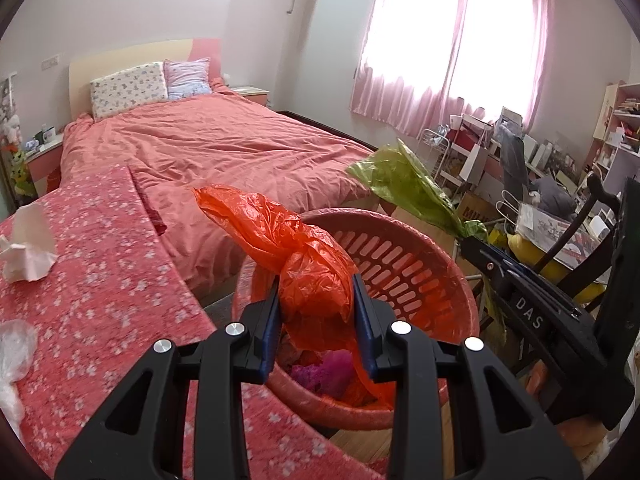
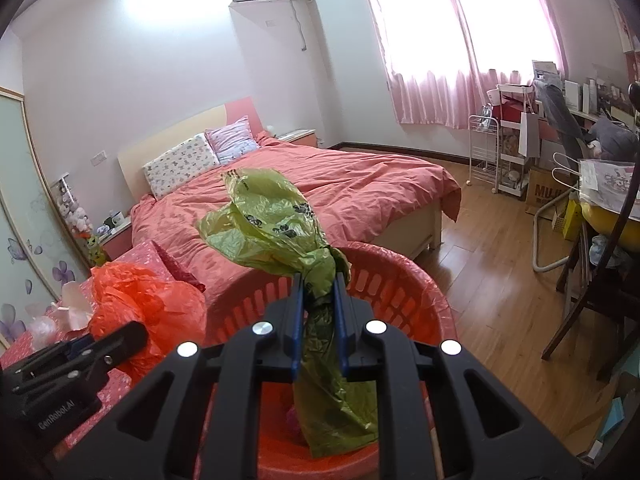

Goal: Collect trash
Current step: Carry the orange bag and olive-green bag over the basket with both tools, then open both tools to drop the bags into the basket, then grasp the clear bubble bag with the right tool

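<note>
My left gripper (image 1: 315,286) is shut on a crumpled orange plastic bag (image 1: 280,236) and holds it over the red slotted basket (image 1: 404,256). My right gripper (image 2: 319,284) is shut on a green plastic bag (image 2: 272,224) and holds it above the same basket (image 2: 384,284). The green bag (image 1: 404,184) and the right gripper show at the right of the left wrist view. The orange bag (image 2: 144,304) and the left gripper show at the left of the right wrist view. Pink and orange trash lies in the basket.
A crumpled white tissue (image 1: 28,250) and clear plastic (image 1: 14,350) lie on the pink floral cloth (image 1: 100,280) to the left. A bed (image 2: 320,184) stands behind the basket. A dark wooden chair (image 2: 600,280) and cluttered shelves stand at the right on the wooden floor (image 2: 492,280).
</note>
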`<state>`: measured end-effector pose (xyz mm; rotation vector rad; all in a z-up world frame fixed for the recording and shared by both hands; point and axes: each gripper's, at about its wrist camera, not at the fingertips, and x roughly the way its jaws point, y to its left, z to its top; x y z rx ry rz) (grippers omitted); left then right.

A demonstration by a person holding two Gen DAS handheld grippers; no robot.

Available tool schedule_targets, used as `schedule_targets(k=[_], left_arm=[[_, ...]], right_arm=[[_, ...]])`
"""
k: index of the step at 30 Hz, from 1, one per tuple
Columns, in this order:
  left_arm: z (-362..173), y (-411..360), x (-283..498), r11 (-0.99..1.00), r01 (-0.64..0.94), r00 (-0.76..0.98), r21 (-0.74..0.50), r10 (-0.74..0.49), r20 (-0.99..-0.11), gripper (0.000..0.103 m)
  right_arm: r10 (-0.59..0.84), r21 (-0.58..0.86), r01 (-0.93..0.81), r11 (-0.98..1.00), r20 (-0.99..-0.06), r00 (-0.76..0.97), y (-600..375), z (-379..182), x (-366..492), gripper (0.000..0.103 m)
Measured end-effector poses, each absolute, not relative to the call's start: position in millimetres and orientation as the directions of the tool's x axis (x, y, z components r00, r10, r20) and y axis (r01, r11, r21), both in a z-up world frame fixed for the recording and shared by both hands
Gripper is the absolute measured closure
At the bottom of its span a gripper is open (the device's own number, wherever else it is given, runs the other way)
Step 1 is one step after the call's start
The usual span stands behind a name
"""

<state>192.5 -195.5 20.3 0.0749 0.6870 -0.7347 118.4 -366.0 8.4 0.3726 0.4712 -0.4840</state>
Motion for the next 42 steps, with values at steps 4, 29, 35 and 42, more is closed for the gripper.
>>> schedule_targets(k=[4, 29, 35, 42], left_arm=[[17.6, -204.3, 193.0, 0.739, 0.652, 0.522, -0.17, -0.6, -0.606, 0.07], [19.8, -135.8, 194.3, 0.871, 0.48, 0.635, -0.106, -0.429, -0.643, 0.04], [34.9, -84.7, 195.7, 0.914, 0.39, 0.684, -0.112, -0.369, -0.629, 0.04], [45.0, -15.3, 196.2, 0.961, 0.257, 0.748, -0.098, -0.262, -0.61, 0.039]], right_arm=[[-0.352, 0.227, 0.52, 0.824, -0.513, 0.783, -369.2, 6.7, 122.7, 0.088], [-0.345, 0.178, 0.502, 0.846, -0.534, 0.772, -348.2, 1.1, 124.0, 0.041], [-0.315, 0.141, 0.45, 0.882, -0.535, 0.784, -314.1, 8.8, 131.5, 0.035], [-0.198, 0.113, 0.302, 0.946, -0.536, 0.821, -249.8, 19.4, 153.6, 0.035]])
